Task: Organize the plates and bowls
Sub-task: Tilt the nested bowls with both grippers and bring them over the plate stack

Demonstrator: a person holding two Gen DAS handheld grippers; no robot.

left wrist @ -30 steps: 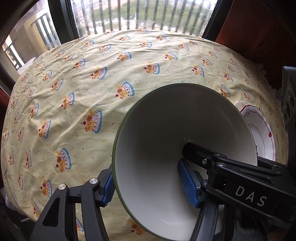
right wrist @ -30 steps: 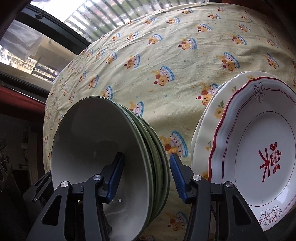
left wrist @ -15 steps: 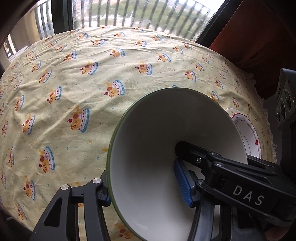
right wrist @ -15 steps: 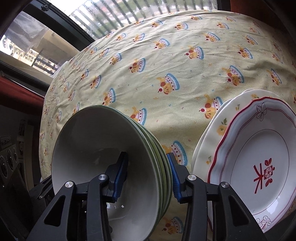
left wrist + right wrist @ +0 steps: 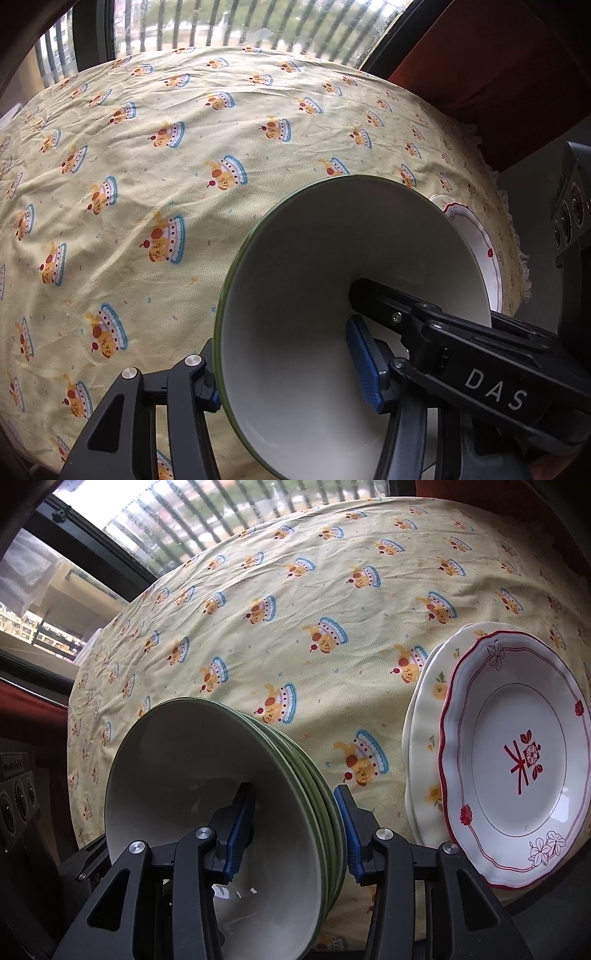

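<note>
A stack of several green-rimmed white bowls point(image 5: 207, 782) is held above the yellow tablecloth. My right gripper point(image 5: 295, 829) is shut on the stack's right wall, one blue pad inside the top bowl, one outside. In the left wrist view my left gripper point(image 5: 284, 369) is shut on the left wall of the same bowl stack point(image 5: 317, 280); the right gripper's "DAS" finger reaches into it from the right. A stack of plates point(image 5: 517, 753), topped by a red-rimmed one, lies on the cloth to the right; it also shows in the left wrist view point(image 5: 480, 243).
The round table has a yellow cloth point(image 5: 332, 602) printed with bears and cakes. A barred window point(image 5: 221, 26) lies beyond its far edge. A dark red wall point(image 5: 498, 55) stands at the right.
The bowl stack, held by both grippers, has moved back and up from the table; more cloth shows around it. The right pads have closed in on the stack's wall.
</note>
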